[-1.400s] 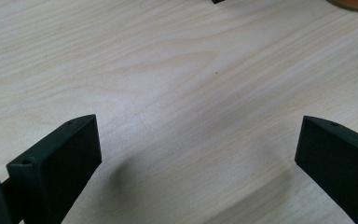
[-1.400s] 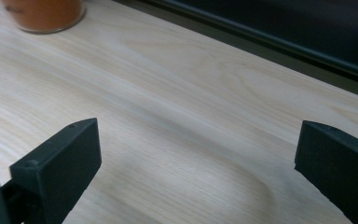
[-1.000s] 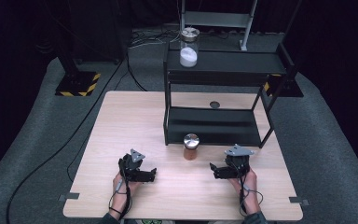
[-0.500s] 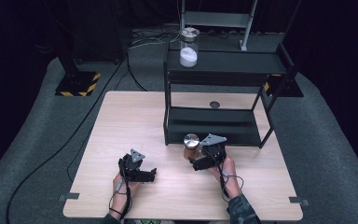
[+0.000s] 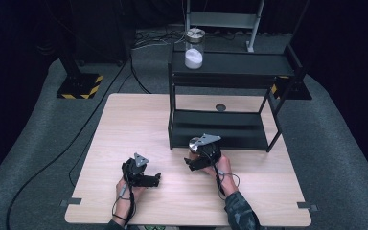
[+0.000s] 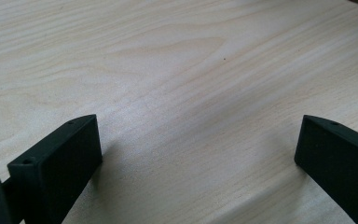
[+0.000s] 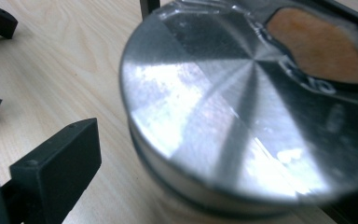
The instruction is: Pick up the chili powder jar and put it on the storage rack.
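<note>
A metal-lidded jar [image 5: 194,143] is seen on the wooden table [image 5: 124,124], just in front of the black shelf rack [image 5: 220,127], with the right gripper [image 5: 197,162] brought up against it, jaws spread apart. The left gripper [image 5: 152,180] is held low at the near left, jaws wide apart.

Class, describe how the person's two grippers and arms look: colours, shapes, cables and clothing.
Both the left gripper and the right gripper are black, each topped by a grey three-cornered plate and trailing a thin dark cable along the forearm. Up close, the left gripper's fingers are blocky matte black pads with a small hole near the tip. The right arm wears a dark camouflage-patterned sleeve.
</note>
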The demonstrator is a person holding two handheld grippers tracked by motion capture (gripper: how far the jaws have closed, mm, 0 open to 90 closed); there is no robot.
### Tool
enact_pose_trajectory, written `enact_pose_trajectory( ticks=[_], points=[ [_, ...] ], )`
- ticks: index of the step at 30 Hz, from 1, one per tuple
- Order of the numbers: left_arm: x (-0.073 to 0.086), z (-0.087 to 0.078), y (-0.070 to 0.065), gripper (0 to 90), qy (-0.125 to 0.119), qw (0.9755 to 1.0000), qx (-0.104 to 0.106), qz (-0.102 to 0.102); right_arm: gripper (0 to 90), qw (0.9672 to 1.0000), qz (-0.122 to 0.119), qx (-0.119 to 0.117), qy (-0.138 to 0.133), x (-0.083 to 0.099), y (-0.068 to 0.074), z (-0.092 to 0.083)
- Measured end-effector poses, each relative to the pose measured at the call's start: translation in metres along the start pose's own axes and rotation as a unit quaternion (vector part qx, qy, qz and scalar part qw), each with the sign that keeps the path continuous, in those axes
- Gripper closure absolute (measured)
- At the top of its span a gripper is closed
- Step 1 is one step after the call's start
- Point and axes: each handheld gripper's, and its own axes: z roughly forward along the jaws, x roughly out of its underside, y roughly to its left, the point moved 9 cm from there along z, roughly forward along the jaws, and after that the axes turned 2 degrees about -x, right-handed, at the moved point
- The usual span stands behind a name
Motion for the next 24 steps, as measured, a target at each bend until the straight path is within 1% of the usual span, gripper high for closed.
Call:
enact_pose_trajectory(
  ticks=[2, 4, 6, 7, 9, 12, 14, 15, 24],
  points=[
    [0.0001, 0.0001, -0.0001, 0.0, -0.001, 1.0000, 0.001, 0.000, 1.6, 1.0000, 0.004, 0.005, -0.004, 0.0010, 0.0001, 0.0029],
    [0.0001, 0.0001, -0.0001, 0.0, -0.001, 1.0000, 0.001, 0.001, 8.1, 0.9998, 0.010, 0.008, -0.014, 0.0032, -0.0004, 0.0031],
    [0.0001, 0.0001, -0.0002, 0.0, -0.001, 1.0000, 0.001, 0.000, 14.2, 0.9996, 0.015, 0.005, -0.022, 0.0050, -0.0017, 0.0021],
    [0.0001, 0.0001, -0.0002, 0.0, -0.001, 1.0000, 0.001, 0.000, 17.9, 0.9996, 0.017, 0.007, -0.023, 0.0053, -0.0015, 0.0014],
    [0.0001, 0.0001, -0.0002, 0.0, -0.001, 1.0000, 0.001, 0.000, 21.5, 0.9995, 0.016, 0.006, -0.027, 0.0061, -0.0023, 0.0004],
    [0.0001, 0.0001, -0.0001, 0.0, -0.001, 1.0000, 0.001, 0.001, 27.2, 0.9995, 0.018, 0.003, -0.024, 0.0068, -0.0033, 0.0005],
    [0.0001, 0.0001, -0.0001, 0.0, -0.001, 1.0000, 0.001, 0.000, 28.9, 0.9996, 0.022, 0.001, -0.018, 0.0064, -0.0035, 0.0010],
    [0.0001, 0.0001, -0.0001, 0.0, -0.001, 1.0000, 0.001, 0.000, 30.7, 0.9997, 0.019, 0.004, -0.018, 0.0066, -0.0030, 0.0006],
    [0.0001, 0.0001, 0.0000, 0.0, -0.001, 1.0000, 0.002, 0.000, 31.1, 0.9997, 0.018, 0.003, -0.015, 0.0063, -0.0025, -0.0012]
  ],
)
